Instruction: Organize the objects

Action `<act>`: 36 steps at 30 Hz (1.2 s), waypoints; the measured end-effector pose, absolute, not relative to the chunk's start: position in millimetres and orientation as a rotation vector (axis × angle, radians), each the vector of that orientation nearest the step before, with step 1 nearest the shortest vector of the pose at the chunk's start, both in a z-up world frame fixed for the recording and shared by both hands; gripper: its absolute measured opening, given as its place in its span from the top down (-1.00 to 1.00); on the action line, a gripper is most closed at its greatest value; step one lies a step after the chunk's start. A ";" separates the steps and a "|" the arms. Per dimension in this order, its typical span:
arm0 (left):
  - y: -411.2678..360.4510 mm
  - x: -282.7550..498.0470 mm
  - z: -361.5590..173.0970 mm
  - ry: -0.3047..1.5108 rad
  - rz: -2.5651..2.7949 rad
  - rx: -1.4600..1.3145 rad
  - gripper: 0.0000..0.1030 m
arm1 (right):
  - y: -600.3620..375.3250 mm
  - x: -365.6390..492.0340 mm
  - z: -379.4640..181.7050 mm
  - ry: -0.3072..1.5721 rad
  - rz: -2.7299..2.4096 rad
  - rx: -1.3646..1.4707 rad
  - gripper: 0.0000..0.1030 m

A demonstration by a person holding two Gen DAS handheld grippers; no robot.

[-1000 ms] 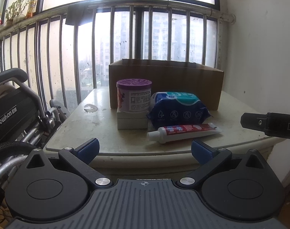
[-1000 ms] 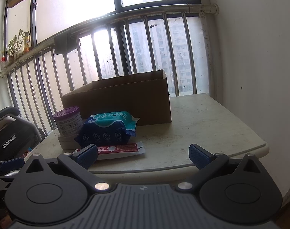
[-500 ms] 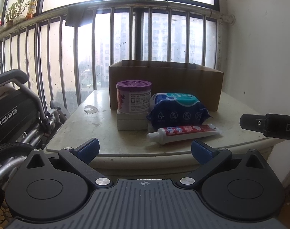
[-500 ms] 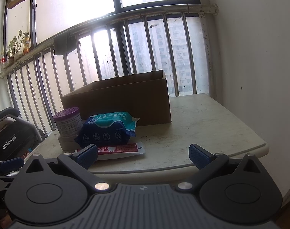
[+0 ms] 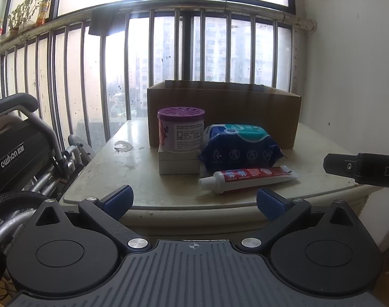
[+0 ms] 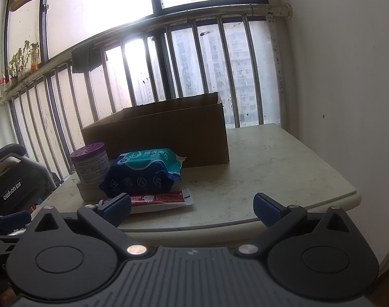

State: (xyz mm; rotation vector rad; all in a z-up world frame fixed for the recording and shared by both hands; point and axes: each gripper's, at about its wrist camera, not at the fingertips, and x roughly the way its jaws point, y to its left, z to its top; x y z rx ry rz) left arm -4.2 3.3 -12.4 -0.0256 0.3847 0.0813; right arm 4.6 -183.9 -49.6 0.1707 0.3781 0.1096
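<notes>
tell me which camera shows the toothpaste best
The left wrist view: the whole toothpaste lies in plain sight on the table, cap to crimped end. In the right wrist view the right gripper hides its cap end behind one fingertip.

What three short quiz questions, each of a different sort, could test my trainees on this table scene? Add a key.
1. True or false: the purple-lidded jar stands directly on the table.
2. Multiple choice: which item lies nearest the table's front edge? A) wipes pack B) toothpaste tube C) cardboard box
3. Fill in: both the left gripper and the right gripper are ____ and hold nothing.

Key:
1. False; it stands on a flat white box.
2. B.
3. Open.
</notes>
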 end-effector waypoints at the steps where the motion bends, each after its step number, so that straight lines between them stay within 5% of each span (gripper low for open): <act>1: 3.4 -4.3 -12.4 0.384 0.081 -0.026 -1.00 | -184.0 4.5 -49.6 0.378 0.109 0.171 -1.00; 36: 2.4 -3.0 -14.2 0.381 0.117 0.005 -1.00 | -184.4 7.2 -50.7 0.387 0.117 0.168 -1.00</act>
